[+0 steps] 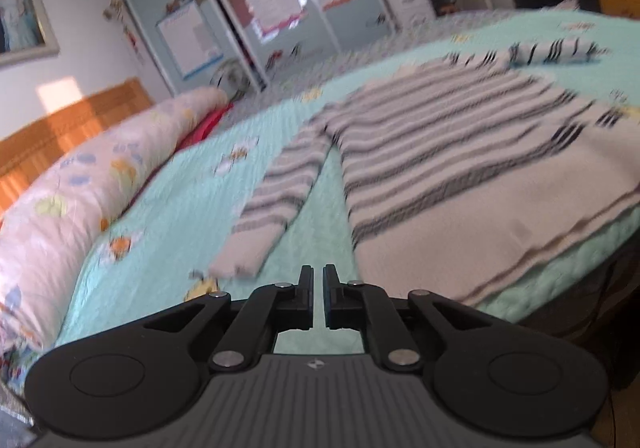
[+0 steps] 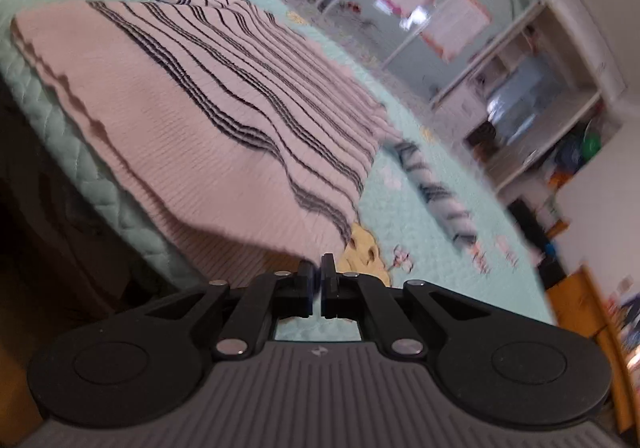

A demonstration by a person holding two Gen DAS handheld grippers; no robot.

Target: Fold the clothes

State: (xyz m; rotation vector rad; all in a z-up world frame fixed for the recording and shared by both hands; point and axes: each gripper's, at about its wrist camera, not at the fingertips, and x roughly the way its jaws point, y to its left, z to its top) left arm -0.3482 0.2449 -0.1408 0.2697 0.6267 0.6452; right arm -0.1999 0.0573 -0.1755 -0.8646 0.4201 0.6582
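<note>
Striped knit, cream with dark bands: that is the sweater (image 1: 460, 152) I see spread flat on the mint quilt (image 1: 180, 200) of the bed, one sleeve (image 1: 276, 188) stretched toward my left gripper (image 1: 318, 275), the other (image 2: 436, 188) lying out on the quilt past the body. My left jaws are nearly closed with a thin gap and nothing in it; they hang above the quilt just short of that sleeve's cuff. My right gripper (image 2: 320, 268) sits at the near corner of the hem (image 2: 256, 236); its jaws are almost together, and I cannot tell whether the hem edge is caught between them. A floral pillow (image 1: 80, 208) lies along the quilt's left side, and a wardrobe (image 1: 248, 8) stands beyond the bed.
</note>
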